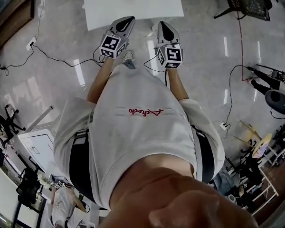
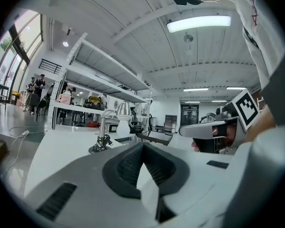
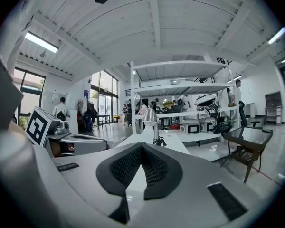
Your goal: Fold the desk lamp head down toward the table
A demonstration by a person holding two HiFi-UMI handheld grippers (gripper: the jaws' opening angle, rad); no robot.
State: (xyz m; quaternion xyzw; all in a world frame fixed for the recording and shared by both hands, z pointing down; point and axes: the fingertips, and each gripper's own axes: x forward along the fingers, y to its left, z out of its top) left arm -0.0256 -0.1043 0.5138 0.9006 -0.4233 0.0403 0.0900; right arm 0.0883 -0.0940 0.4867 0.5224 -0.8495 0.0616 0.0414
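The left hand-held gripper (image 2: 142,148) and the right hand-held gripper (image 3: 141,148) are both closed and empty. The desk lamp (image 3: 150,117) stands on the white surface (image 3: 175,144), well ahead of them. It seems light, its metal head (image 2: 124,109) smooth; better to grasp the head's rim. Its joint is too small to see.

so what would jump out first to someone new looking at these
The two grippers catch the eye first: the left gripper and right gripper, both shut and empty, are held side by side at the near edge of the white table. Beyond their jaws, a silver desk lamp stands on that table, untouched.
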